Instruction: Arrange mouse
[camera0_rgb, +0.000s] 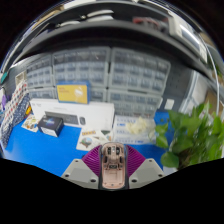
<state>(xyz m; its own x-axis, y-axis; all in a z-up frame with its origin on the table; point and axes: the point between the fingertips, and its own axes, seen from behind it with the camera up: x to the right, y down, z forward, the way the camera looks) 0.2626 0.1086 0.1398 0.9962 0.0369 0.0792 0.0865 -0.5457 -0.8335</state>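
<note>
A pale, see-through computer mouse (113, 165) sits between the two fingers of my gripper (113, 168), held above the blue table (50, 146). Both purple pads (92, 160) press against its sides, so the gripper is shut on it. The mouse points forward along the fingers, its wheel end away from me. The lower end of the mouse is hidden by the gripper body.
A white box (85, 116) with a yellow label stands at the back of the table, a black device (52, 125) in front of it. A green plant (190, 135) stands beside the right finger. Shelving with small drawers (110, 75) lines the wall behind.
</note>
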